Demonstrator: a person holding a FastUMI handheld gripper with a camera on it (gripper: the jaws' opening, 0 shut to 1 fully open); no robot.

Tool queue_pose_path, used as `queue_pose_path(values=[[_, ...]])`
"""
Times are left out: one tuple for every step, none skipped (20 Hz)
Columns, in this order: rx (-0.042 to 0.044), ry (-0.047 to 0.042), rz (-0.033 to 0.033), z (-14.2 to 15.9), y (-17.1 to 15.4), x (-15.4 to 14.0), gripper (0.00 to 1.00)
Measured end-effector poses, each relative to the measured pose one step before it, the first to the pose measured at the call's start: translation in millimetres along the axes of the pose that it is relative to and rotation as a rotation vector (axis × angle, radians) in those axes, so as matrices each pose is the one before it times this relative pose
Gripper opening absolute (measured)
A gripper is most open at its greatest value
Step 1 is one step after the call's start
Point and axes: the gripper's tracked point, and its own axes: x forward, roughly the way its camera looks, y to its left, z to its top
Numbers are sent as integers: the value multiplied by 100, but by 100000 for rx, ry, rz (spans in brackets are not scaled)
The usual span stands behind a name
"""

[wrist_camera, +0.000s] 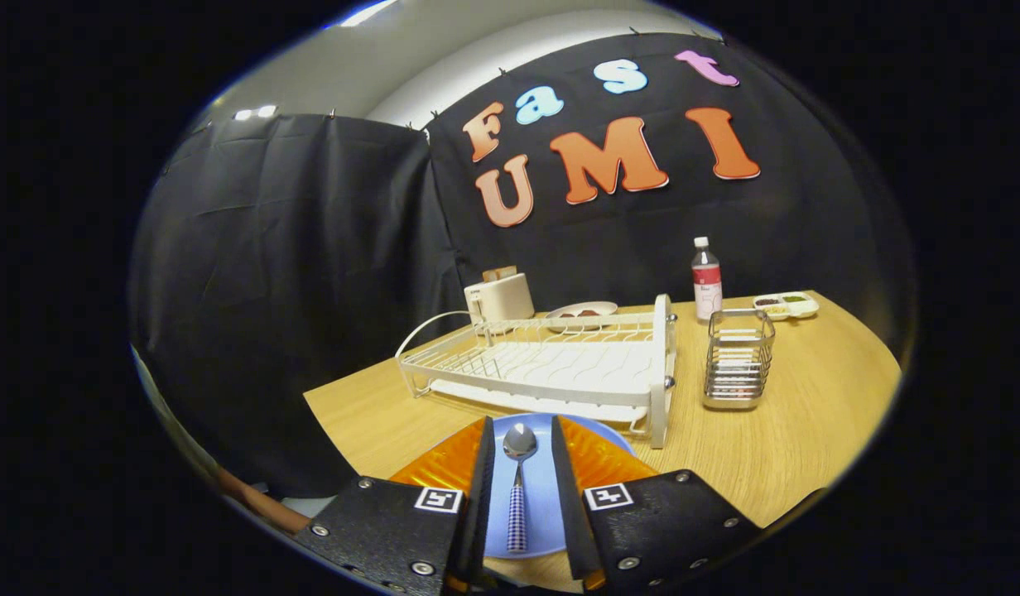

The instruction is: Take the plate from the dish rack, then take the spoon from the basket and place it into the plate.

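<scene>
A blue plate [536, 497] lies on the wooden table just in front of the white dish rack [551, 364]. On the plate rests a spoon [518, 484] with a metal bowl and a blue-and-white checked handle, lying lengthwise between my fingers. My gripper [518, 488] hovers over the plate, open, its black fingers [482, 480] on either side of the spoon with a gap to each. The wire basket [737, 359] stands to the right of the rack, nothing showing in it. No plates stand in the rack.
Behind the rack are a white toaster [499, 298] and a small plate of food [582, 312]. A clear bottle [706, 281] and a divided white tray [786, 305] stand at the back right. Bare tabletop [808, 430] spreads right of the basket.
</scene>
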Motion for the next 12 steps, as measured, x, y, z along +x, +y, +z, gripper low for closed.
queue_pose_path(values=[[-1745, -2856, -1926, 1062, -211, 48, 42], [-2070, -2613, -1673, 1006, -144, -71, 48], [-1704, -2623, -1669, 978, -79, 33, 50], [-760, -2635, -1361, 1034, 15, -11, 52], [-255, -2991, -1235, 1080, -14, 177, 54], [-799, -2489, -2168, 901, -269, -78, 59], [-1667, -2474, -2761, 930, -359, 122, 62], [-1739, -2005, -3433, 814, -621, 69, 66], [-1507, -1677, -2425, 759, -238, -8, 68], [-1789, -1374, -2793, 670, -333, 59, 72], [-1677, -1789, -2797, 788, -390, 50, 73], [-1730, -1802, -3409, 674, -466, 82, 76]])
